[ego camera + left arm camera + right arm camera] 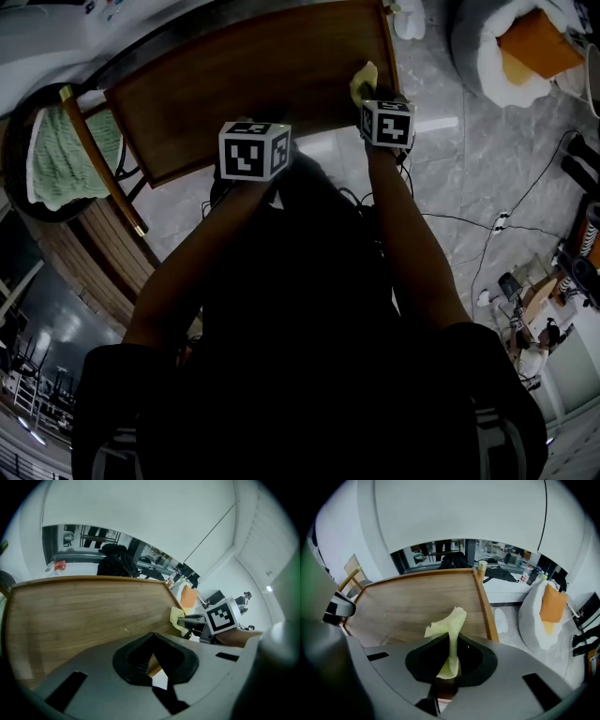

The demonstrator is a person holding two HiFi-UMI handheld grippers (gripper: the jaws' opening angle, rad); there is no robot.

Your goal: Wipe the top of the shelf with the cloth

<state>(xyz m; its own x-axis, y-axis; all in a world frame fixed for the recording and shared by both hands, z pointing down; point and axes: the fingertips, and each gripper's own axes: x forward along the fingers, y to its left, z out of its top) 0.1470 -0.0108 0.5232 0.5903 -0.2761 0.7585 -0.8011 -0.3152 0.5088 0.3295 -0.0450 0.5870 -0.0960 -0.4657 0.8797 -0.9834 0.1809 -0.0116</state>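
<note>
Right gripper [450, 663] is clamped on the cloth [451, 623] at the right edge of the shelf top [417, 599]
Left gripper [152, 663] is closed, empty; wiping is judged barely begun

Grey marble floor [450, 178] (white walls [454, 513]).

The brown wooden shelf top [253, 84] is a broad rectangular board standing over a grey marbled floor [469, 159]. A pale yellow cloth [364, 79] sits at its right edge, near the front corner.
</note>
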